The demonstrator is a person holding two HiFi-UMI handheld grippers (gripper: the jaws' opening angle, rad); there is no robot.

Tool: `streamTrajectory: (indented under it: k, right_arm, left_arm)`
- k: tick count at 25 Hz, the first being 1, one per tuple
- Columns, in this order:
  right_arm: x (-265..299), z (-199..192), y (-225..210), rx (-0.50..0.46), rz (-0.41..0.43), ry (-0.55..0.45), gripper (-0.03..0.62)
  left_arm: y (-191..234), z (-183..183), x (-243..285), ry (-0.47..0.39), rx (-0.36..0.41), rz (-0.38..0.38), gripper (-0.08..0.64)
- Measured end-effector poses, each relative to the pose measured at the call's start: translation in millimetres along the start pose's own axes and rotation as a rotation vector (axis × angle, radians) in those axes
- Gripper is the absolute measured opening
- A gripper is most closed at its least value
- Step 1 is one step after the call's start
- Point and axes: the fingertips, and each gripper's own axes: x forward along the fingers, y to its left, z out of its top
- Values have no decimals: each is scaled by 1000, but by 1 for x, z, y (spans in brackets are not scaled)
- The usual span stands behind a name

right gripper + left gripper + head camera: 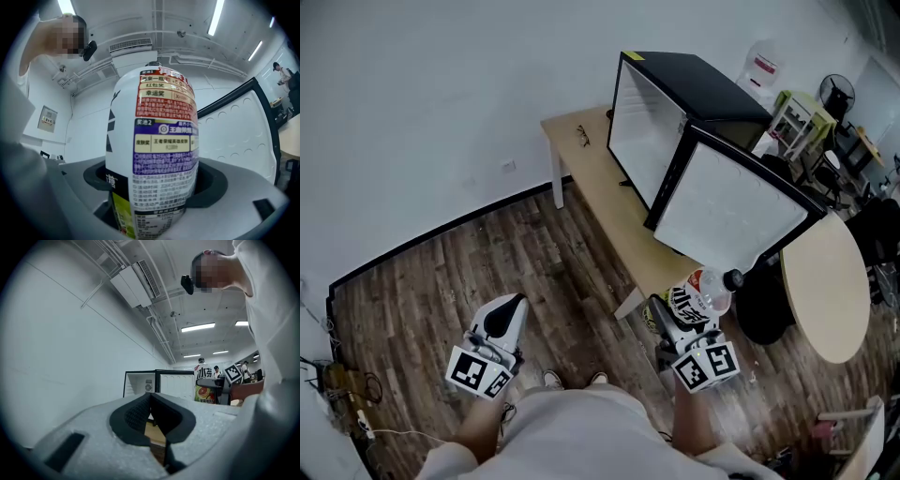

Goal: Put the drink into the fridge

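Note:
The drink bottle [709, 291], white with a printed label and a dark cap, is held by my right gripper [686, 315] in front of the open fridge door [727, 214]. In the right gripper view the bottle [159, 140] fills the middle, and the right gripper [154, 190] is shut on its lower part. The black fridge [705, 86] stands on a wooden bench [605, 197], its white inside [642, 127] showing. My left gripper [508, 317] hangs low at the left over the floor, shut and holding nothing. In the left gripper view its pads [140, 413] meet, with the fridge [139, 383] and bottle [205, 389] beyond.
A round beige table [827, 286] stands to the right of the door. Eyeglasses [582, 135] lie at the bench's far end. A white wall runs behind. Chairs and desks crowd the far right [825, 122]. Cables lie on the wood floor at the lower left [342, 394].

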Motion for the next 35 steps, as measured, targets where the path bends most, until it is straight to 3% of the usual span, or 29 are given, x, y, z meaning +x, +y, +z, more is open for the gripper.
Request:
streamTrajectory:
  k: [9, 18, 22, 28, 35]
  right_arm:
    - [11, -11, -23, -81, 54, 81, 422]
    - [67, -37, -27, -82, 68, 140, 423]
    - [110, -55, -39, -57, 15, 175, 424]
    - [209, -62, -45, -117, -77, 224, 423]
    - [285, -59, -44, -137, -194, 230, 425]
  left_arm:
    - [-21, -5, 16, -40, 4, 55, 15]
    - [26, -45, 45, -4, -79, 78, 14]
    - [63, -64, 85, 12, -110, 23, 15]
    - [153, -71, 150, 29, -155, -63, 14]
    - [218, -64, 227, 20, -153, -267, 14]
